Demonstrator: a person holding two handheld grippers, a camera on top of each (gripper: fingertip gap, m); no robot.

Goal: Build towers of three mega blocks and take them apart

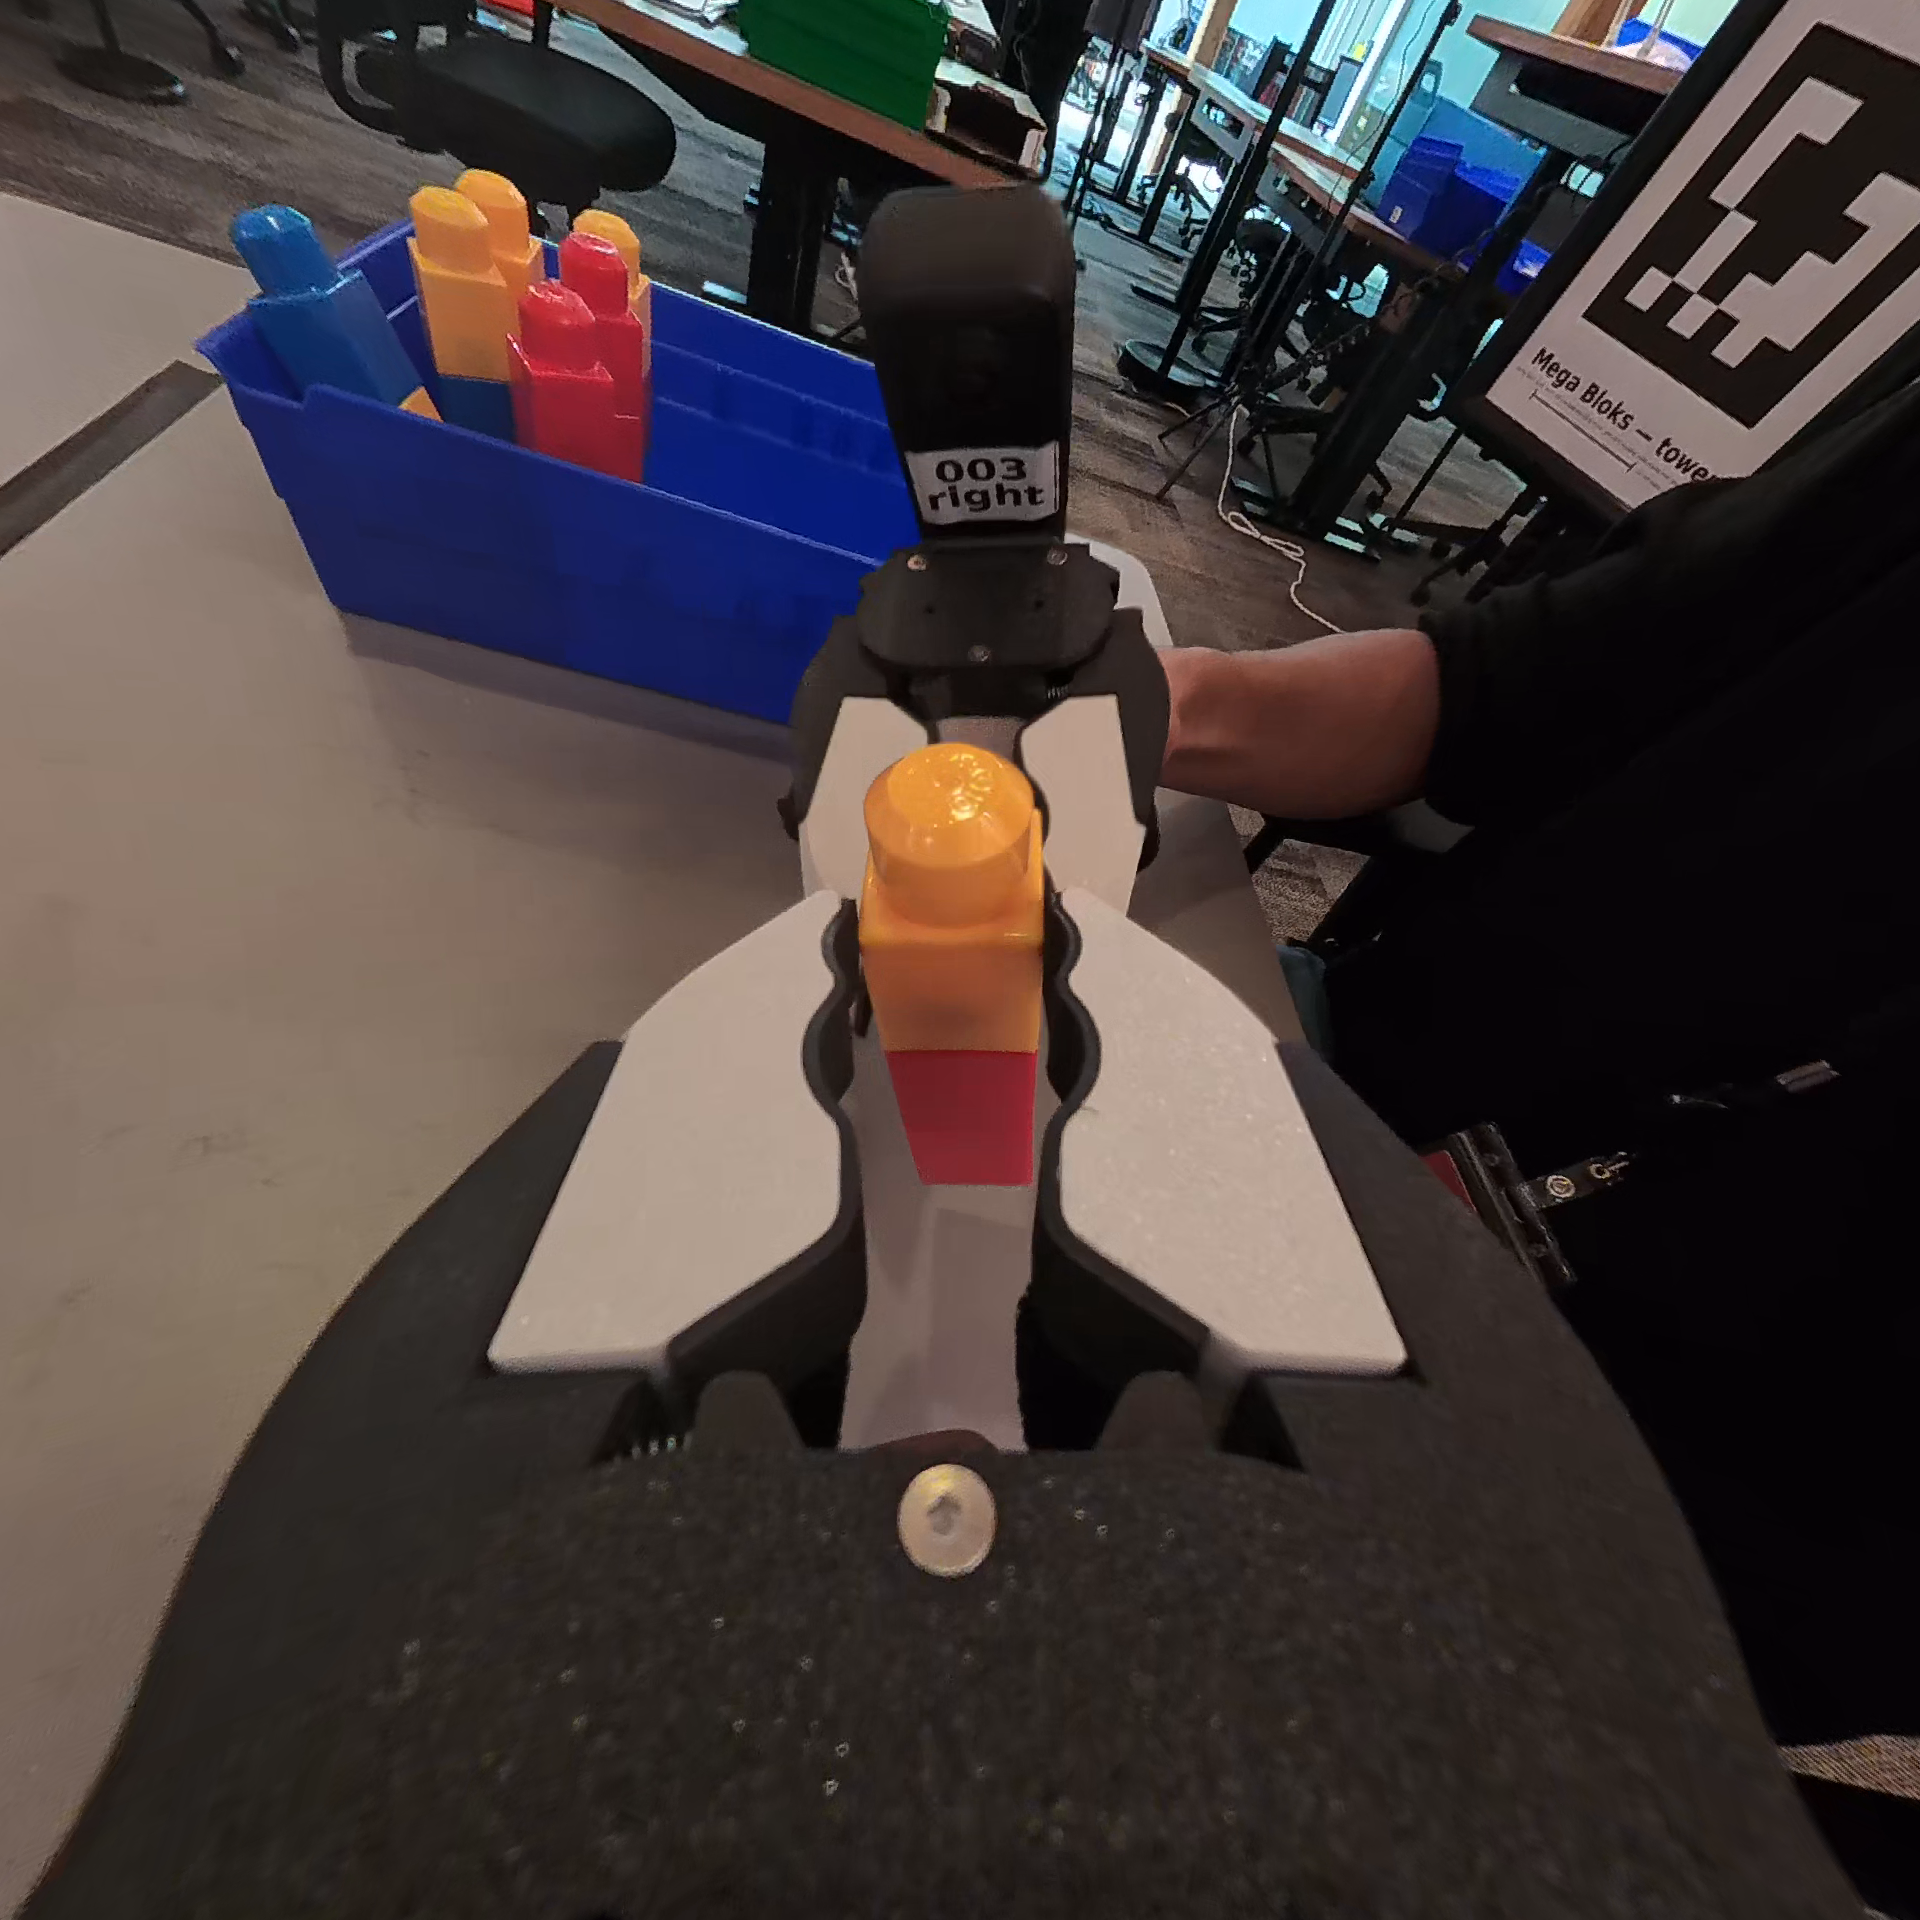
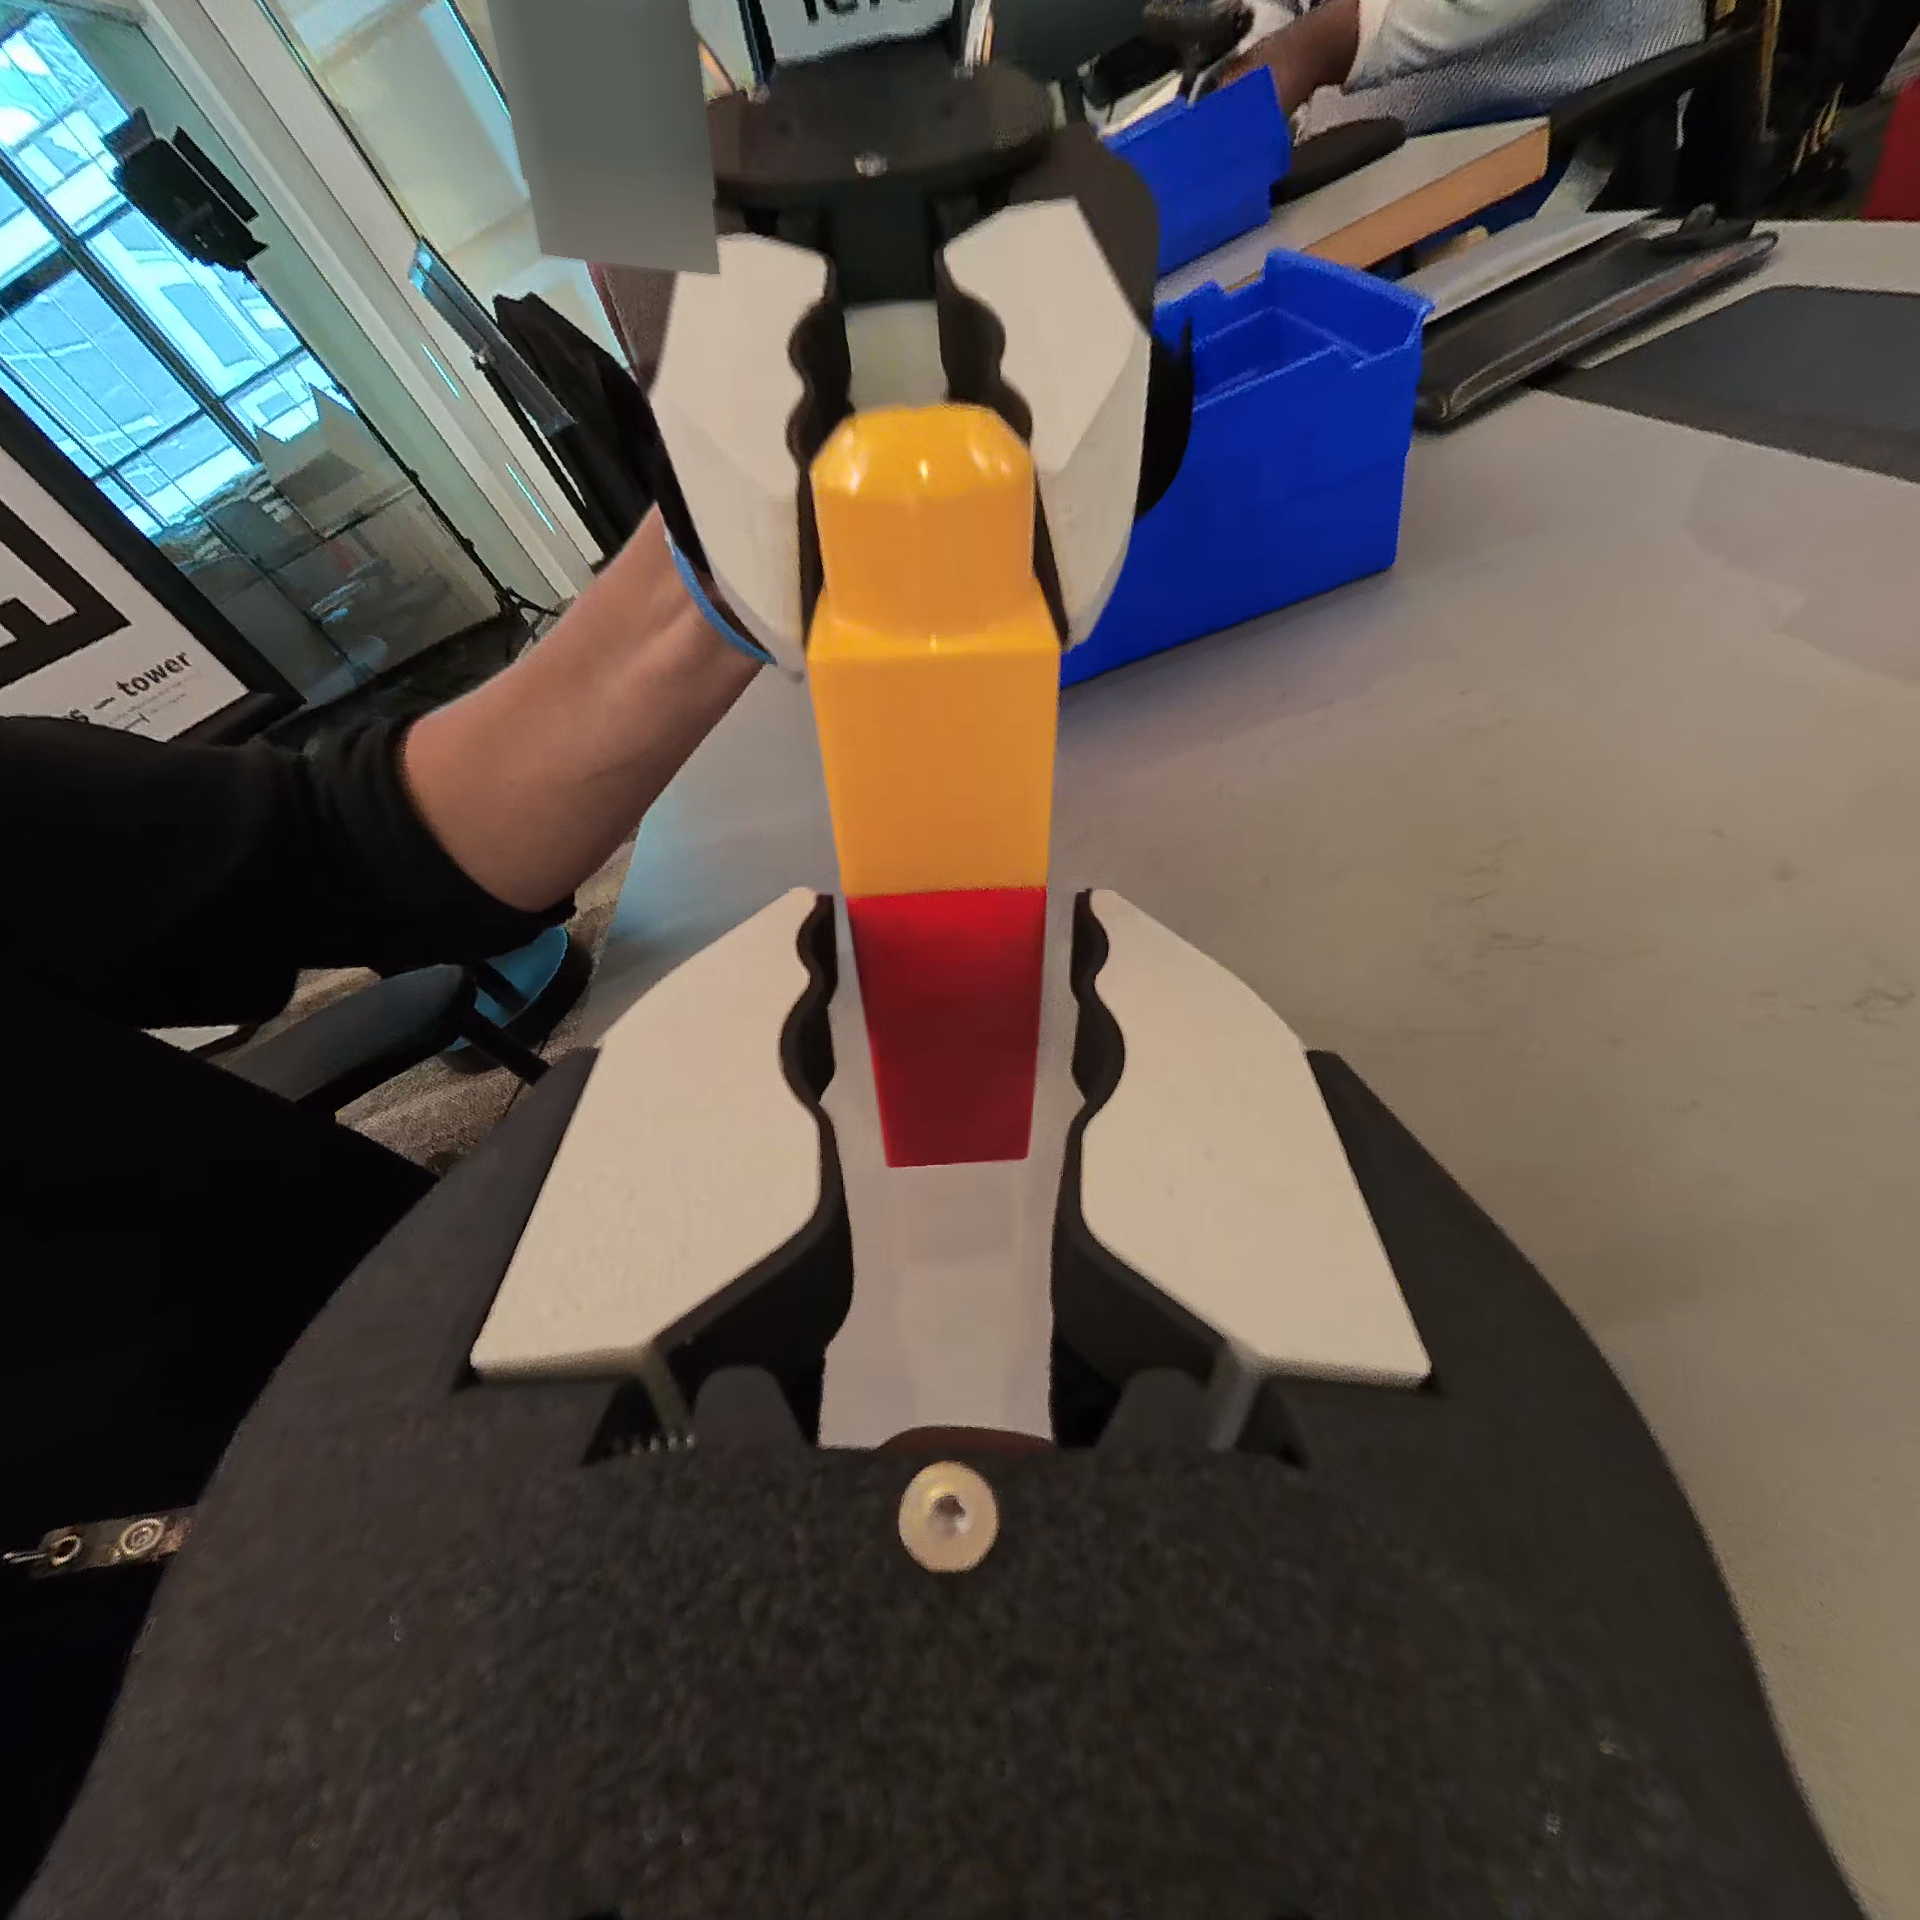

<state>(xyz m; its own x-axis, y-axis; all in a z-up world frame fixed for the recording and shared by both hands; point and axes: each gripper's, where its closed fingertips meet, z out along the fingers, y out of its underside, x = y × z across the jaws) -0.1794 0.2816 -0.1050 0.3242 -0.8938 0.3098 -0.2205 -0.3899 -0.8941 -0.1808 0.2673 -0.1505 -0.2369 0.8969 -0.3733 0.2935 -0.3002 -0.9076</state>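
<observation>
- Left wrist view: the left gripper (image 1: 951, 920) sits at the centre of the frame, its claw pinching an orange block (image 1: 951, 966). The dark pads press on the block's two flat sides.
- The orange block is plugged onto a red block (image 1: 971, 1117), which lies directly at 6 o'clock from it. Together they form a two-block stack with the round stud at 12 o'clock.
- The right gripper (image 1: 971, 852) faces this camera from just past the stud, at 12 o'clock from the stack. A person's forearm (image 1: 1299, 717) reaches in to it from 3 o'clock.
- A blue bin (image 1: 540, 561) rests on the grey table (image 1: 260, 883) at 10 o'clock, well apart from the stack. Stacked blocks (image 1: 561, 353) in blue, orange and red stand upright in it.
- A board with a black-and-white square marker (image 1: 1714, 229) stands at 2 o'clock, off the table.
- Right wrist view: the right gripper's claw is pinched on the red block, with a fingertip on each side of it. The orange block rises toward 12 o'clock, where the left gripper's fingers clasp its shoulder and stud.
- From here I cannot tell whether the stack touches the table.
- A second blue bin (image 2: 1278, 468) sits on the table at 1 o'clock, behind the left gripper.
</observation>
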